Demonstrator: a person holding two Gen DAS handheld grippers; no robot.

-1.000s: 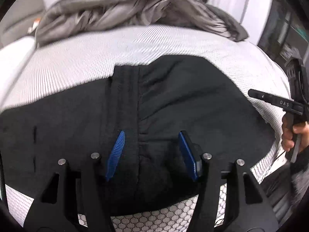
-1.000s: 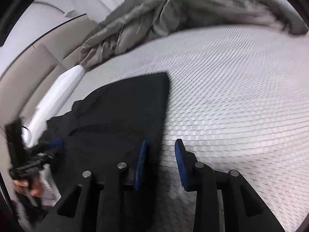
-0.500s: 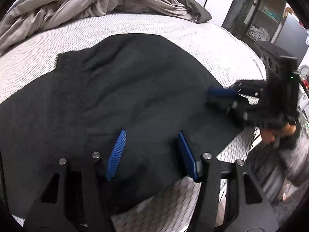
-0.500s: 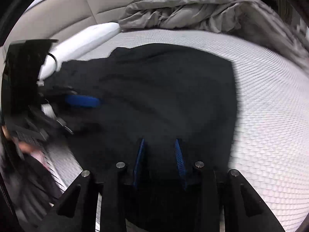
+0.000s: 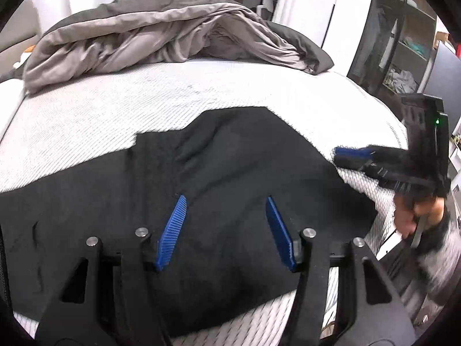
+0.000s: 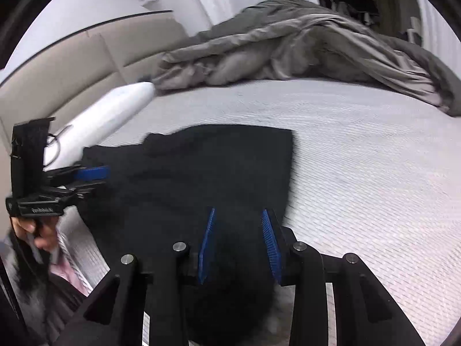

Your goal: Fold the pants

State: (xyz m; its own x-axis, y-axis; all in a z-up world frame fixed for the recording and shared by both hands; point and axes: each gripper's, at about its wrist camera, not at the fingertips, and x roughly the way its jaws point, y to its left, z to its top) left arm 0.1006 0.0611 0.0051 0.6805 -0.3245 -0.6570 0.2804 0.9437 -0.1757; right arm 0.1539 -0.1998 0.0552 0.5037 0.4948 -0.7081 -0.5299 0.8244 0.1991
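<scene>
White quilted bed point(image 5: 115, 115) carrying black pants point(image 5: 201, 187), lying flat with the long axis running crosswise under both jaws. Left hand-held gripper point(image 5: 224, 230) hovering open above the cloth, gripping nothing. Right hand-held gripper point(image 6: 237, 245) narrowly parted, just been opening, over the pants' near edge. Grey duvet point(image 6: 288, 49) bunching beyond; pillow point(image 6: 109, 118) showing only in the right view. Lettering on the tool unreadable.

Motion-blurred hand point(image 5: 415, 213) at right edge, black pants point(image 5: 201, 201) cut off at left, near hem behind fingers point(image 5: 173, 230).

Bedroom at home: mattress point(image 5: 201, 92) w/ rumpled grey duvet point(image 5: 161, 37), padded headboard point(image 6: 75, 69), pillow point(image 6: 112, 112).
</scene>
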